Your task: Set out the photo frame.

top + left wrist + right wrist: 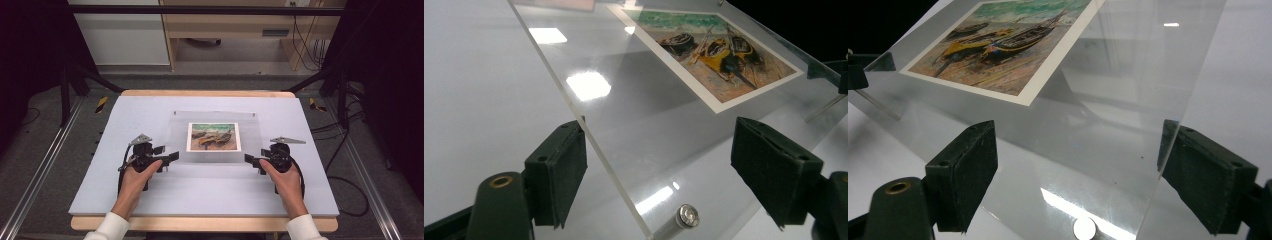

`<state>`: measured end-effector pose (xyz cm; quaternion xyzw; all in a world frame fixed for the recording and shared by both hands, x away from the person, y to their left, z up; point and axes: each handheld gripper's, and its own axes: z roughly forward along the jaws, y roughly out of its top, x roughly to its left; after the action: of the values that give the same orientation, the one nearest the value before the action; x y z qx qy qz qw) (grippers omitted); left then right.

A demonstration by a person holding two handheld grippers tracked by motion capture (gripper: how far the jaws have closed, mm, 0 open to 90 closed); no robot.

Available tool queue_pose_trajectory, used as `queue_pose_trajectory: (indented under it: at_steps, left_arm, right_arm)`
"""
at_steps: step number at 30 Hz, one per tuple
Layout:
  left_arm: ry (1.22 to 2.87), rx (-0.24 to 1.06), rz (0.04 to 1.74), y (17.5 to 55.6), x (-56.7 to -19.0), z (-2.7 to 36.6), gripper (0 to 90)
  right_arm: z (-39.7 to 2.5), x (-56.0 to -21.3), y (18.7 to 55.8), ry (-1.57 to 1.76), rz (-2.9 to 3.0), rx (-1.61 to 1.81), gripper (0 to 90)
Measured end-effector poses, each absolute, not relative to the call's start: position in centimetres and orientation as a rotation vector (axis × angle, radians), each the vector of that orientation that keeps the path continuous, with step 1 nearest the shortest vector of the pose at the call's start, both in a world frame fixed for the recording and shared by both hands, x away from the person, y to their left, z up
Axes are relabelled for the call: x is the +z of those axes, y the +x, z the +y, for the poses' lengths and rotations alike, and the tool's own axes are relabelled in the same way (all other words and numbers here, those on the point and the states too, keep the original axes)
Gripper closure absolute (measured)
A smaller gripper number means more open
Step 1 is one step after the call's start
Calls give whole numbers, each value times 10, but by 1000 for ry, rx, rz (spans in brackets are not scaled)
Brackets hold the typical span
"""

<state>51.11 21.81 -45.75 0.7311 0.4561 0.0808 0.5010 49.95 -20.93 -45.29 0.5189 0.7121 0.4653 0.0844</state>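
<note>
**Clear sheet with boat picture, a gripper at each near corner**

Centrally on the white table cover point(150, 195) lies a clear acrylic sheet point(215, 120), with a picture of beached boats point(213, 136) at its middle. Its near edge is raised, and the sheet slopes down toward twelve o'clock. In the left gripper view the sheet's edge point(594, 150) runs between the two black jaws, and a small metal stud point(688, 216) sits by the near corner. In the right gripper view a similar stud point(1084, 228) shows at the sheet's point(1128, 100) other near corner.

At eight o'clock from the picture, the left gripper point(167, 159) has its jaws spread wide on either side of the sheet's corner, not clamping it. At four o'clock, the right gripper point(251, 160) is likewise wide open around the other corner. Each is held by a hand point(134, 181) coming in from six o'clock, the right hand point(286, 181) mirroring it.
</note>
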Motion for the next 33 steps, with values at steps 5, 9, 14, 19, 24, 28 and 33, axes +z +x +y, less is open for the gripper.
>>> queue_pose_trajectory:
  at_steps: [5,9,14,19,24,28,33]
  left_arm:
    - [1766,208,1104,507,-456,220,258]
    - [1772,233,1103,501,-455,219,262]
    - [1759,252,1103,495,-453,221,328]
    - [1753,282,1109,488,-451,221,367]
    - [1754,300,1109,483,-450,221,392]
    - [1757,307,1109,482,-450,221,394]
    - [1762,307,1107,481,-449,221,400]
  right_arm:
    - [-209,-452,496,1522,2126,1380,176]
    - [-211,-451,492,1500,2130,1383,193]
    - [-210,-449,485,1463,2139,1356,208]
    - [-210,-447,478,1432,2147,1329,234]
    - [-210,-445,472,1406,2150,1300,250]
    - [-209,-445,471,1396,2152,1294,252]
    - [-211,-445,470,1399,2158,1294,273]
